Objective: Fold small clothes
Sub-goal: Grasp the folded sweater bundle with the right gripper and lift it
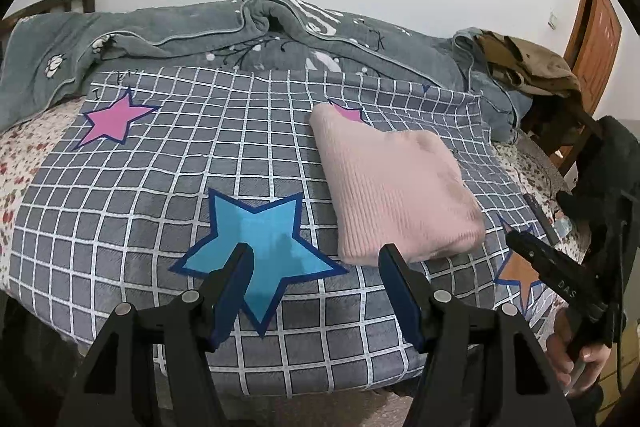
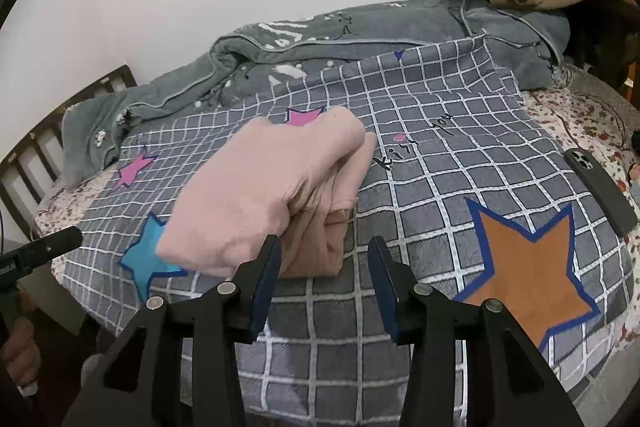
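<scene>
On the near half of the checked star blanket [image 1: 168, 187], the pink knit garment [image 1: 394, 187] lay already folded into a compact bundle, its ribbed top smooth and its layered open edges turned toward the right side, where the right wrist view showed the stacked folds. The left gripper [image 1: 316, 269] hung just short of the bundle's near edge with its jaws spread wide and nothing between them, its fingers over the blue star [image 1: 264, 247]. The right gripper [image 2: 322, 261] was likewise parted and empty, its left finger close to the bundle's near corner without clearly touching it. A dark phone [image 2: 600, 191] lay well to the right on the floral sheet [image 2: 576, 123], and a rumpled grey quilt [image 1: 160, 39] was piled along the far side. Judging from this, the folding itself looked finished and the step in hand was release and retreat. The next move would probably call for either tidying the loose right-hand layers or lifting the bundle from both sides without letting it spring open.
</scene>
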Demonstrator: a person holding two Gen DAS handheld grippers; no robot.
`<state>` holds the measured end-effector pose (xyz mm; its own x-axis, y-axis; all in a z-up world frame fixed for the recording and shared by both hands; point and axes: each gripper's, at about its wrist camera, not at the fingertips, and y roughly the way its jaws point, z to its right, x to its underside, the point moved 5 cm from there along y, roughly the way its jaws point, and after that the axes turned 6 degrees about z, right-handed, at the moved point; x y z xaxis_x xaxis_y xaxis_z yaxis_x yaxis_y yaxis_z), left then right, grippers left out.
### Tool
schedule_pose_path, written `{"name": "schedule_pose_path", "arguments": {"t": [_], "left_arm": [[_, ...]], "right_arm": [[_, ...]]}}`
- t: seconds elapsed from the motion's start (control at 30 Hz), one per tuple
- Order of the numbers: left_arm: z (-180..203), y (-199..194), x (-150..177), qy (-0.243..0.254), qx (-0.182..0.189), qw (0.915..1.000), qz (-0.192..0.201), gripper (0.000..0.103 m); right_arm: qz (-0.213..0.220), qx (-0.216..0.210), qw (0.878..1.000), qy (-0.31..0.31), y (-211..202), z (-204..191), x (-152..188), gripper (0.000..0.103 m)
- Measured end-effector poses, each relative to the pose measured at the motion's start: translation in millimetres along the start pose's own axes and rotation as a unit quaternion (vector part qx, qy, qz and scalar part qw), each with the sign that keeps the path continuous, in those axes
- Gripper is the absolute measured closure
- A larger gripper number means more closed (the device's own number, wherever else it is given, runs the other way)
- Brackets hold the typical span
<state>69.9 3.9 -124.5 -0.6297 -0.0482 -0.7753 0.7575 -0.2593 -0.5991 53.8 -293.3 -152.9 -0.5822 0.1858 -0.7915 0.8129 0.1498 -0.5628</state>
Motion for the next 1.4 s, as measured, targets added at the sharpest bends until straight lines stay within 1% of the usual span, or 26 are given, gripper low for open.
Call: {"name": "schedule_pose_path", "arguments": {"t": [0.1, 0.2, 0.27, 0.4, 0.53, 0.57, 0.6, 0.63, 0.67, 0.73, 0.77, 0.8, 0.83, 0.87, 0.9, 0.93, 0.97, 1.03, 1.1, 1.13, 1.17, 1.27, 1.4], "left_arm": [[-6, 2, -2, -0.014, 0.006, 0.9999, 0.003, 0.04], [-10, 11, -4, -0.021, 0.013, 0.9997, 0.0, 0.04], [-14, 21, -9, -0.02, 0.017, 0.9997, -0.002, 0.04], [-21, 46, -20, -0.011, 0.018, 0.9998, -0.005, 0.038], [-22, 81, -33, -0.016, 0.036, 0.9991, -0.016, 0.037], [-21, 90, -36, -0.018, 0.042, 0.9988, -0.018, 0.037], [-19, 100, -40, -0.021, 0.049, 0.9984, -0.02, 0.037], [-17, 110, -44, -0.023, 0.055, 0.998, -0.022, 0.037], [-15, 120, -49, -0.024, 0.06, 0.9977, -0.023, 0.037], [-11, 133, -57, -0.028, 0.069, 0.997, -0.02, 0.037], [-10, 139, -60, -0.032, 0.074, 0.9965, -0.019, 0.037], [-7, 146, -64, -0.039, 0.082, 0.9957, -0.019, 0.037], [-5, 151, -67, -0.043, 0.09, 0.9949, -0.02, 0.037], [-3, 157, -69, -0.045, 0.096, 0.9941, -0.023, 0.037], [-1, 162, -70, -0.048, 0.102, 0.9933, -0.027, 0.037], [3, 169, -71, -0.048, 0.107, 0.9926, -0.033, 0.037], [7, 174, -72, -0.046, 0.111, 0.992, -0.037, 0.037], [16, 185, -71, -0.04, 0.123, 0.9905, -0.046, 0.037], [21, 193, -69, -0.039, 0.13, 0.9891, -0.056, 0.037], [23, 198, -68, -0.039, 0.136, 0.9879, -0.063, 0.037], [25, 201, -67, -0.039, 0.139, 0.9872, -0.068, 0.037], [25, 213, -62, -0.043, 0.142, 0.9855, -0.083, 0.037], [22, 221, -54, -0.056, 0.158, 0.9814, -0.094, 0.035]], "right_arm": [[0.005, -0.007, 1.0, -0.003, -6, -6, -3, 0.057], [0.009, -0.012, 1.0, -0.003, 0, -14, -10, 0.057], [0.009, -0.011, 1.0, -0.004, 11, -19, -16, 0.057], [-0.004, -0.005, 1.0, 0.005, 48, -21, -27, 0.057], [-0.027, 0.007, 0.999, 0.02, 93, -17, -33, 0.058], [-0.043, 0.011, 0.999, 0.023, 106, -15, -32, 0.072], [-0.056, 0.006, 0.998, 0.023, 116, -16, -31, 0.083], [-0.068, -0.003, 0.998, 0.016, 124, -18, -32, 0.088], [-0.056, -0.007, 0.998, -0.001, 123, -19, -37, 0.089], [0.003, -0.023, 1.0, -0.007, 105, -14, -55, 0.09], [0.012, -0.021, 1.0, -0.003, 101, -6, -60, 0.09], [0.008, -0.01, 1.0, 0.002, 103, 1, -61, 0.089], [-0.006, -0.001, 1.0, 0.01, 110, 9, -59, 0.089], [-0.036, 0.002, 0.999, 0.015, 125, 17, -49, 0.088], [-0.054, 0.0, 0.998, 0.015, 134, 21, -43, 0.087], [-0.057, -0.004, 0.998, 0.018, 139, 26, -37, 0.083], [-0.048, -0.006, 0.999, 0.021, 138, 28, -38, 0.072], [-0.039, -0.013, 0.999, 0.031, 135, 31, -42, 0.063], [-0.051, -0.036, 0.997, 0.049, 140, 31, -42, 0.063], [-0.057, -0.044, 0.996, 0.055, 142, 31, -42, 0.061], [-0.063, -0.051, 0.995, 0.059, 146, 29, -41, 0.057], [-0.067, -0.05, 0.995, 0.06, 153, 25, -37, 0.046], [-0.08, -0.064, 0.991, 0.089, 161, 27, -28, 0.042]]}}
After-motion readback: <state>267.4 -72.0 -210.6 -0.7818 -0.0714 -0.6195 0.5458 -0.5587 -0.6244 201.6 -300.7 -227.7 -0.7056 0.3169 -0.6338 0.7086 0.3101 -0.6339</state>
